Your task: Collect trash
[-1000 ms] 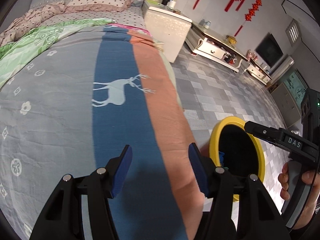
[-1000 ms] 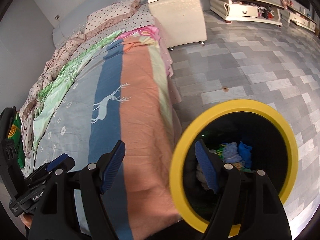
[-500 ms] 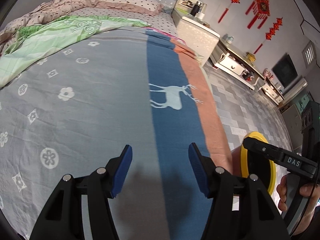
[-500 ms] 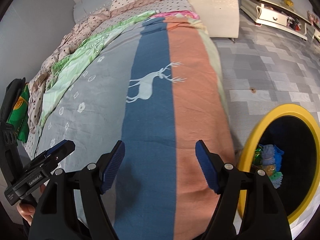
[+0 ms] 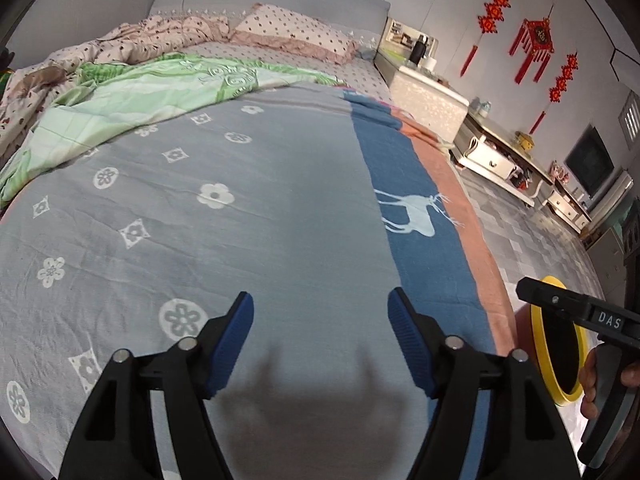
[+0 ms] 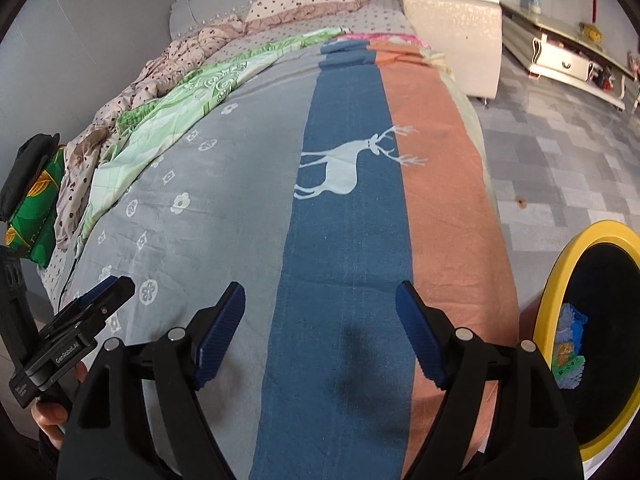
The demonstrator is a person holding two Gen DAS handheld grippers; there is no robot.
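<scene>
A yellow-rimmed black trash bin (image 6: 558, 276) stands on the floor at the bed's right side; blue, green and brown scraps of trash (image 6: 570, 344) lie inside it. It also shows in the left wrist view (image 5: 538, 344), partly behind the right gripper. My left gripper (image 5: 320, 324) is open and empty over the grey part of the bedspread. My right gripper (image 6: 320, 316) is open and empty over the blue stripe. I see no loose trash on the bedspread between the fingers.
The bed (image 5: 248, 216) carries a grey, blue and orange spread with a deer print (image 6: 348, 168), a green quilt (image 5: 152, 88) and pillows at the far end. A white nightstand (image 6: 452, 28) and low TV cabinet (image 5: 504, 156) stand on the tiled floor (image 6: 560, 160).
Both grippers have swung left, away from the bin and over the bed. The bin has slid to the right edge of both views. Both stayed open.
</scene>
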